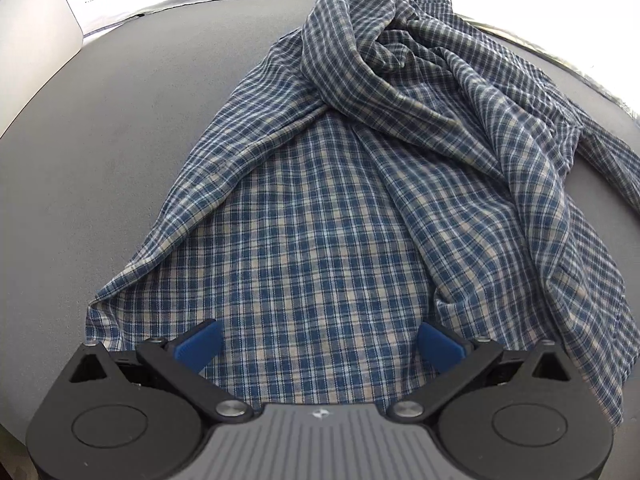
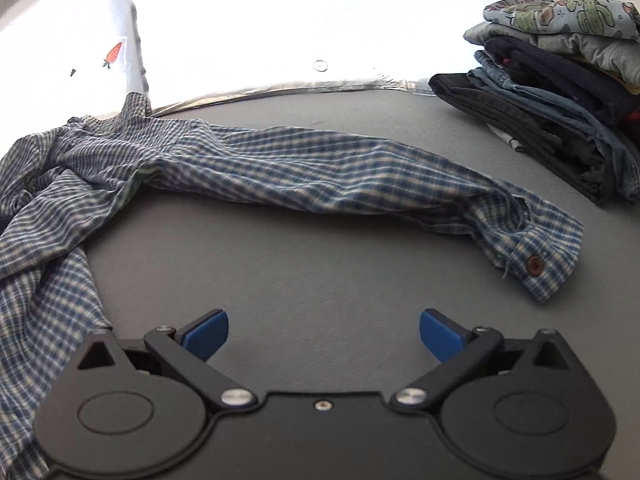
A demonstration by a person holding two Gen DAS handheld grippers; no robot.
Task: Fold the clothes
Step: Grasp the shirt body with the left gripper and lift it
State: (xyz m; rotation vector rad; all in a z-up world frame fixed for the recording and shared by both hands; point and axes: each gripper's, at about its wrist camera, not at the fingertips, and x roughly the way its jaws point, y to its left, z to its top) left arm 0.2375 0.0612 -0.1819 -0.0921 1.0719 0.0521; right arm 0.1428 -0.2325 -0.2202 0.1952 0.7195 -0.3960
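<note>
Your left hand-held gripper stands wide open and holds nothing. Its blue pads hang above the near panel of the checked shirt, with cloth visible between them; whether they touch the cloth cannot be told.

Your right hand-held gripper is likewise spread to its full width and empty. Only bare grey surface shows between its blue pads.

In the left wrist view, the checked shirt lies on the surface with its near panel fairly flat. Farther from you the cloth gathers into a twisted, bunched heap near the far edge.

In the right wrist view, one sleeve runs across the surface from the bunched body at the left to the right. The sleeve ends in a cuff bearing a brown button. The cuff lies beyond the right-side pad, apart from it.

A stack of folded clothes sits at the far right of the surface, apart from the cuff.
</note>
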